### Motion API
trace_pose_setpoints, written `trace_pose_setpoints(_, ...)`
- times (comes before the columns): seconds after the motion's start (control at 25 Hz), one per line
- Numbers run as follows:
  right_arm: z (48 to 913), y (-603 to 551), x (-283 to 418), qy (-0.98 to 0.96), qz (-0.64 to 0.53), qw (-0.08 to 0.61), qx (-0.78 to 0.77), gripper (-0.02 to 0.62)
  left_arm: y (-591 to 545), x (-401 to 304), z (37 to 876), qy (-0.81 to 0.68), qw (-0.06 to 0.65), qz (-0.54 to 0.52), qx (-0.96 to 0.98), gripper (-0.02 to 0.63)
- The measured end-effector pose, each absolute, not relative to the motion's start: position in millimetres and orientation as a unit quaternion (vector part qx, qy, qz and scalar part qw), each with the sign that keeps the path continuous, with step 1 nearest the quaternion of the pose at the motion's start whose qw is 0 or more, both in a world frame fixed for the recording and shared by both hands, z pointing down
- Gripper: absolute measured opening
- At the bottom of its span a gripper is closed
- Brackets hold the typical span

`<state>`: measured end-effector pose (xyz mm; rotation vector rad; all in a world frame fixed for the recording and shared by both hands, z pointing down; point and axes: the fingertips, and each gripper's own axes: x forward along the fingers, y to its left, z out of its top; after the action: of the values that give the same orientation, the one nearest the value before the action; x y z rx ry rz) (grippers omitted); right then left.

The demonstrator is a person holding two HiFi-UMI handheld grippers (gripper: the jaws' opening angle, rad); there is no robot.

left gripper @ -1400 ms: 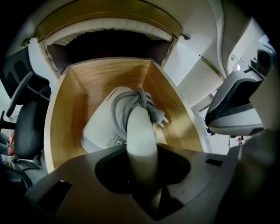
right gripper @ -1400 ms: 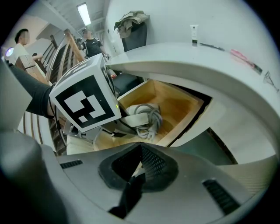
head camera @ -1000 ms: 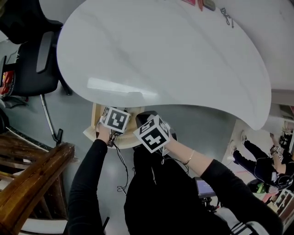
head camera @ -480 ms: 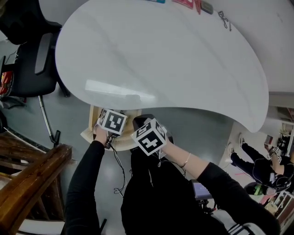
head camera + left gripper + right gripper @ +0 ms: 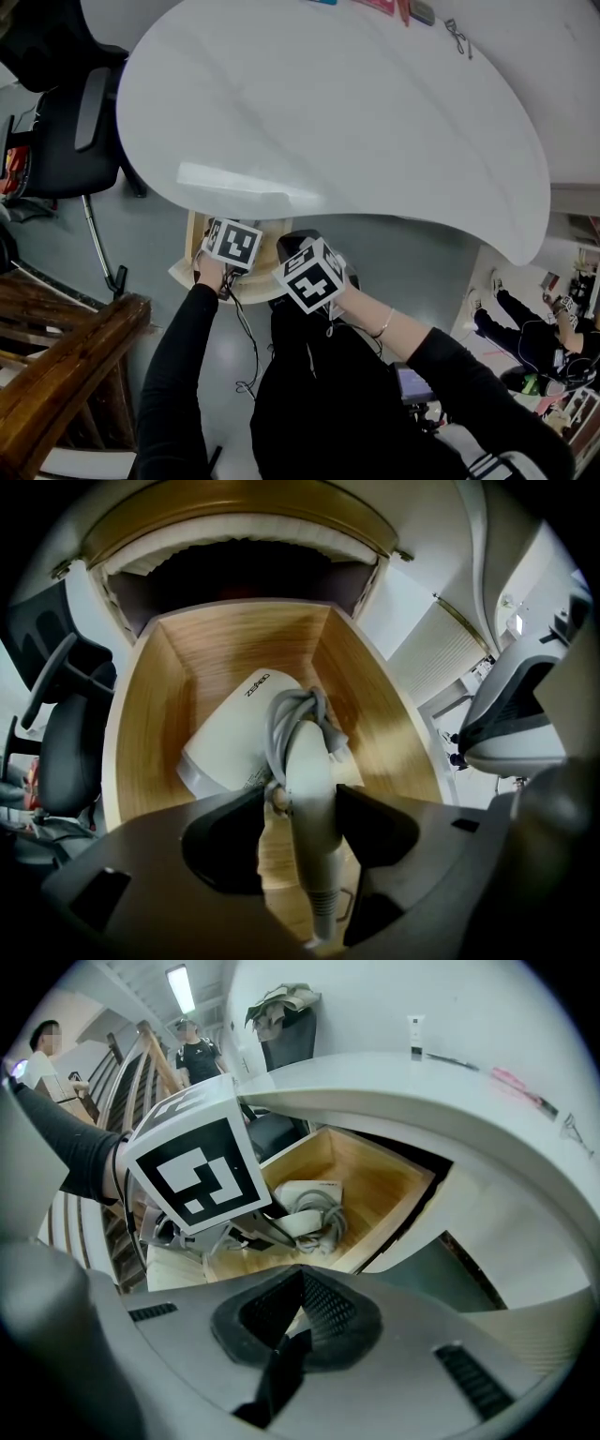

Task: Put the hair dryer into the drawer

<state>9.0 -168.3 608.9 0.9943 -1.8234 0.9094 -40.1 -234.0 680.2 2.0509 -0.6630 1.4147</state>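
Observation:
The white hair dryer (image 5: 239, 738) lies in the open wooden drawer (image 5: 366, 705), its grey cord coiled round the handle (image 5: 309, 789). My left gripper (image 5: 302, 808) points down into the drawer. Its jaws have just been opening, and they stand open on either side of the handle, no longer pressing on it. In the head view its marker cube (image 5: 232, 244) sits over the drawer (image 5: 192, 246) under the white table (image 5: 328, 112). My right gripper (image 5: 298, 1283) hovers beside it, shut and holding nothing, looking at the hair dryer (image 5: 309, 1206) and the drawer (image 5: 375, 1185).
A black office chair (image 5: 70, 112) stands left of the drawer. A wooden stair rail (image 5: 66, 375) runs along the lower left. A thin cable (image 5: 248, 347) dangles from the left gripper. Small items (image 5: 412, 9) lie at the table's far edge. People (image 5: 534, 337) sit at the right.

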Motion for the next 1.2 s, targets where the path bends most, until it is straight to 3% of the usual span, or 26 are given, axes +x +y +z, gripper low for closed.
trace_pose_setpoints(0.48,596,-175,17,-0.731,0.349,0.410,0.420,0.002,-239,-36,662,-0.250,0.229,0.518,0.786,0.245)
trace_pose_setpoints(0.88,562,-185,18,-0.745,0.329,0.372,0.446,0.002,-238,-33,601,-0.251,0.254,0.439,0.824,0.241)
trace_pose_setpoints(1.04,538,-187,12,-0.757,0.316,0.350,0.452,0.002,-233,-37,569,-0.267,0.266,0.389,0.840,0.227)
trace_pose_setpoints(1.2,514,-185,9,-0.767,0.302,0.330,0.460,0.002,-228,-46,534,-0.295,0.265,0.332,0.856,0.172)
